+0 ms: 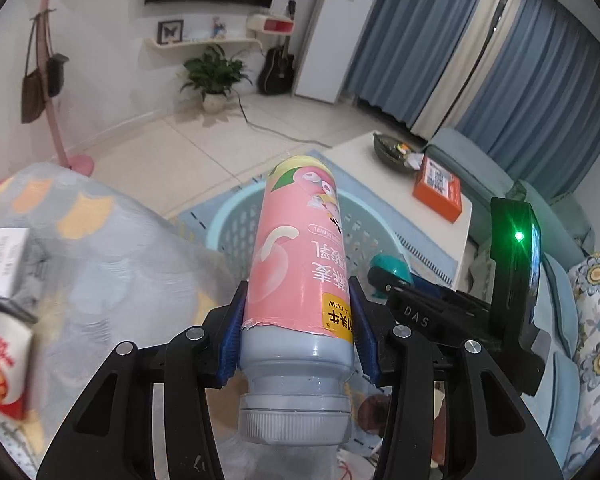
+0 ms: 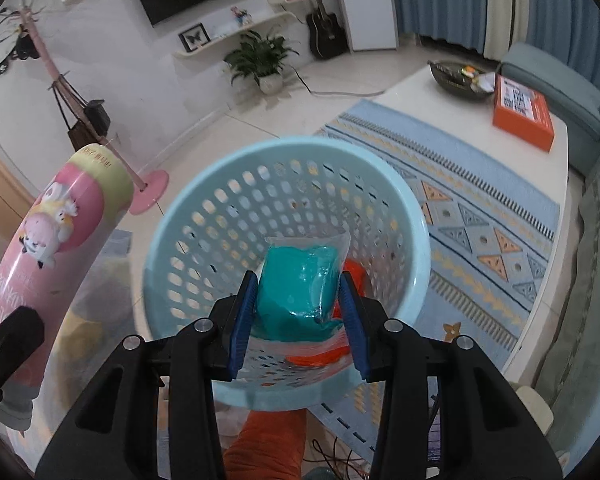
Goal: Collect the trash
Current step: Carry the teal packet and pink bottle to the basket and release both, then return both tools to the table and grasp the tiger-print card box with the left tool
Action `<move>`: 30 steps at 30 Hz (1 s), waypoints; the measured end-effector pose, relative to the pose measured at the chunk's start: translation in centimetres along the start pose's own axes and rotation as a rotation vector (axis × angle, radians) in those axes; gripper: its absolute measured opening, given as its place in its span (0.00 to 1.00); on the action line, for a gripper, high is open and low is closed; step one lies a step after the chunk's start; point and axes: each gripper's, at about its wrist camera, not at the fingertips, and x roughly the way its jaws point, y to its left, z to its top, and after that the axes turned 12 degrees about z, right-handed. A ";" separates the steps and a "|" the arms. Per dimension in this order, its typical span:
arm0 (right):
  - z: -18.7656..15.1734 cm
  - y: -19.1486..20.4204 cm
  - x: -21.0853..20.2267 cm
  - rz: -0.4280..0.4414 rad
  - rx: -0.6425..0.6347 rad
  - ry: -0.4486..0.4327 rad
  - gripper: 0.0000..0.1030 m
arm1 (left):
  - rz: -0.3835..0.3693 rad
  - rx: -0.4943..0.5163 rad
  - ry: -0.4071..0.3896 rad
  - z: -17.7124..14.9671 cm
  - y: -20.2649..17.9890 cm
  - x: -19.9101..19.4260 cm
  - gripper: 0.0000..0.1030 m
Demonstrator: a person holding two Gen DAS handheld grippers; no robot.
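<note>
Looking along my left gripper (image 1: 298, 320), its jaws pinch the pink bottle (image 1: 296, 248) near the neck; it's long and could swing into the basket (image 1: 236, 220) rim. On the right, my right gripper (image 2: 298, 312) clamps the teal packet (image 2: 300, 280) over the basket (image 2: 416, 240); room inside, bottle crowding left.

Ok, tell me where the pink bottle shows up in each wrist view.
Left wrist view: pink bottle at centre, cap toward the camera, clamped between the left gripper fingers.
Right wrist view: pink bottle along the left edge, leaning up and to the right.
Shared landmark: the light blue basket, beyond the bottle in the left view, central in the right.
</note>
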 end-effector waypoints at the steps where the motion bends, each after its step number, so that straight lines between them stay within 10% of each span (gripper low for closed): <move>1: 0.0 -0.3 0.3 0.002 0.008 0.007 0.37 | -0.001 0.000 0.011 0.1 -0.2 0.5 0.44; 8: 0.3 -1.4 1.0 -0.008 0.027 0.018 0.40 | 0.011 -0.010 0.056 0.4 -0.4 2.0 0.44; 12: 0.5 -1.4 0.7 -0.008 0.020 0.012 0.42 | 0.002 -0.019 0.034 0.4 -0.2 1.1 0.61; 30: -0.9 5.1 -5.5 0.086 -0.092 -0.066 0.43 | -0.013 -0.113 -0.121 -2.4 3.7 -8.1 0.61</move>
